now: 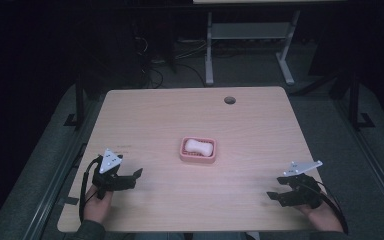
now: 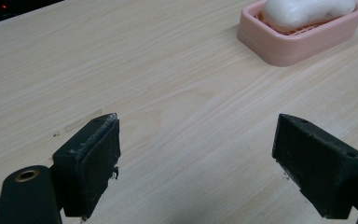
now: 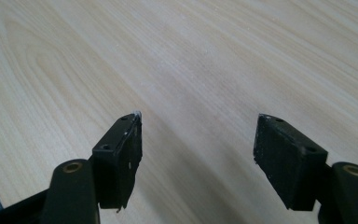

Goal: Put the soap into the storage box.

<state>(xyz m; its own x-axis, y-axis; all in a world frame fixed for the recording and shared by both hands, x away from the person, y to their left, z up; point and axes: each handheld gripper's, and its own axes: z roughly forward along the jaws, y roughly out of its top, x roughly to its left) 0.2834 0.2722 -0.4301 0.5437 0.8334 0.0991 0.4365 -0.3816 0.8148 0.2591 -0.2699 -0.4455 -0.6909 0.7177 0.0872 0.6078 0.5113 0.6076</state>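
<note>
On the middle of the desk (image 1: 260, 130) we see a pink soap dish (image 1: 198, 150) with a white bar of soap (image 1: 198, 146) lying in it. Near the left edge, we hold the left gripper (image 1: 130, 178) low over the wood, its jaws spread wide with nothing between them; from its own view the dish sits far off to the right. Near the right edge, our right gripper (image 1: 275, 196) points left, jaws also wide and empty, well apart from the dish. A round hole (image 1: 229, 100) marks the far side.
</note>
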